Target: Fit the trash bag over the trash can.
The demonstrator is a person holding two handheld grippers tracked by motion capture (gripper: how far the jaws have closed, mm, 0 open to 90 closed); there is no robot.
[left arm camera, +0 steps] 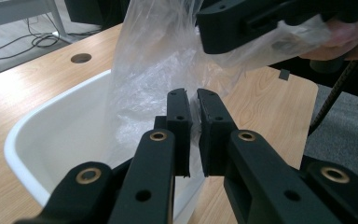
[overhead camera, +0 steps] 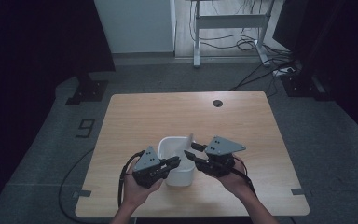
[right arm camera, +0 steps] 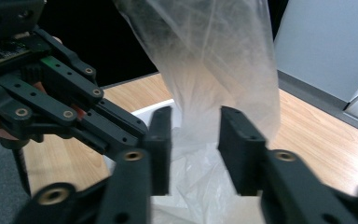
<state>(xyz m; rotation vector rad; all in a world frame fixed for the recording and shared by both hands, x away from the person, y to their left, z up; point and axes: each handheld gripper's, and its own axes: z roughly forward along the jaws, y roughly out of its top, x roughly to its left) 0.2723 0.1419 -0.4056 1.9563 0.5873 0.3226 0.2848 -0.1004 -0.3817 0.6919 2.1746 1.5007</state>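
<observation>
— While the wooden table (overhead camera: 135, 116) carries little else, what sits near its front edge?

— A white plastic bin (overhead camera: 177, 158), with a clear plastic bag (left arm camera: 158, 60) rising out of it. The bag's lower part lies crumpled inside the bin and its top stands up above the rim.

— And the tongs?

— The left gripper (left arm camera: 193, 100) has its jaws nearly together at the bin's near wall, pinching a thin edge of the film, as far as I can judge. The right gripper (right arm camera: 196, 123) has its jaws well apart with the bag between them; the pads do not look pressed on it.

— How will the bag handle?

— I'd judge it very light, limp and slippery, easy to tear or to slip free. Better to take it by the rim of its mouth, one edge per gripper, and draw it over the bin's lip.

— Any writing?

— No brand or label readable on bag or bin. On the floor (overhead camera: 51, 135) left of the table a dark mark (overhead camera: 86, 127) reads like a 9.
</observation>
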